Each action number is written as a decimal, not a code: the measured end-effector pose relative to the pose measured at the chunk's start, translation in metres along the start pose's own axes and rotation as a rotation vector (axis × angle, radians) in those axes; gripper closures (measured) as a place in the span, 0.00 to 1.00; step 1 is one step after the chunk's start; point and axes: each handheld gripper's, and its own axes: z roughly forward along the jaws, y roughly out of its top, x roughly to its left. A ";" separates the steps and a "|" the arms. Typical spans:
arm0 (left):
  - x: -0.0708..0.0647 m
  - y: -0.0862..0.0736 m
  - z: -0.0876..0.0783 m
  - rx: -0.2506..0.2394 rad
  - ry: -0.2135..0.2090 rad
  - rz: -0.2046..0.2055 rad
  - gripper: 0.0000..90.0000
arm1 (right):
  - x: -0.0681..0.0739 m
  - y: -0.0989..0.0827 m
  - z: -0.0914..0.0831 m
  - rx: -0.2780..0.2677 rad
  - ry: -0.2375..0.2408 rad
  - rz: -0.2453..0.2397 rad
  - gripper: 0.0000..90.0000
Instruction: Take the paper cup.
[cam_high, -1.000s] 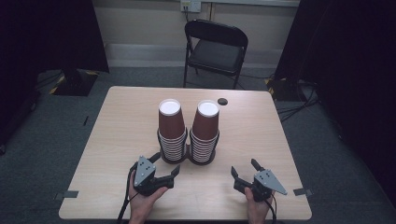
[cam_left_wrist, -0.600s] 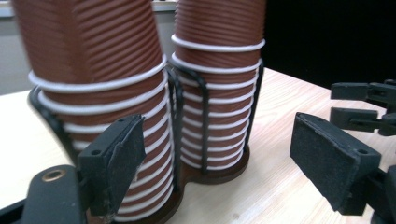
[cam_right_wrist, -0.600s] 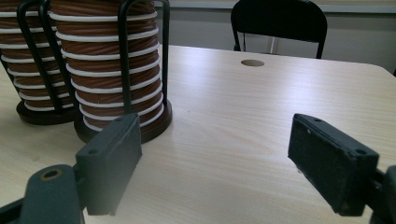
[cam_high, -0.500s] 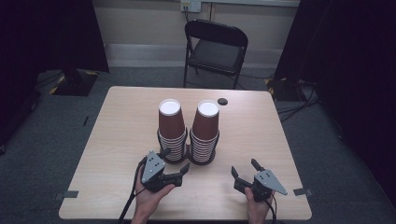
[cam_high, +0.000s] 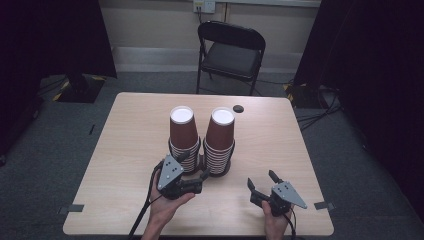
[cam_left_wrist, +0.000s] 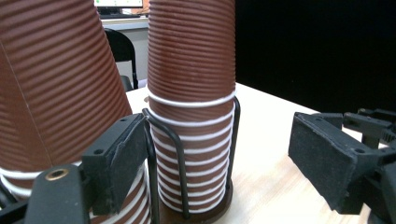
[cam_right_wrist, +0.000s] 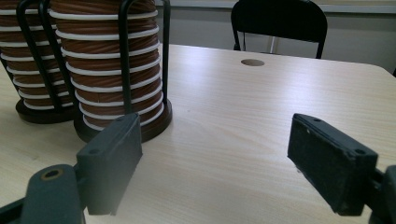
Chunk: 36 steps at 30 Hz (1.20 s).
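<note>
My left gripper (cam_high: 192, 167) has moved forward over the last second, off the bare surface (cam_high: 130, 145) and up against the base of the two cup stacks. A second ago it sat well short of them; now its fingers (cam_left_wrist: 116, 161) are spread wide, one just beside the left cup stack (cam_high: 183, 140) and the other out past the right cup stack (cam_high: 219, 142). In the left gripper view the right cup stack (cam_left_wrist: 191, 116) stands upright between my fingers, in its black wire holder (cam_left_wrist: 175, 154) on a round dark base, so I judge that stack to be what I am lining up on. Nothing is pinched yet; whether a finger already touches the wire I cannot tell.

My right gripper (cam_high: 265, 184) has not shifted. It rests on the surface nearer to me than the right cup stack and off to its right, fingers (cam_right_wrist: 112, 161) spread and empty, with that stack's base (cam_right_wrist: 154, 123) ahead of it.

Both stacks stand side by side, their holders touching or nearly so, a little nearer me than the middle of the surface, with the small dark hole (cam_high: 238, 108) beyond them. So the approach looks done on the left side, and the next thing I would need is a careful closing that catches cups rather than wire.
</note>
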 end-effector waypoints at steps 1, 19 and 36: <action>0.000 0.001 0.001 -0.003 -0.006 0.001 0.21 | 0.000 0.000 0.000 0.001 0.001 0.000 0.19; 0.000 0.028 0.022 -0.020 -0.017 -0.010 0.22 | 0.000 0.000 0.000 0.001 0.001 -0.001 0.19; -0.004 0.057 0.036 -0.022 0.017 0.029 0.21 | 0.000 0.000 0.000 -0.001 0.004 0.000 0.19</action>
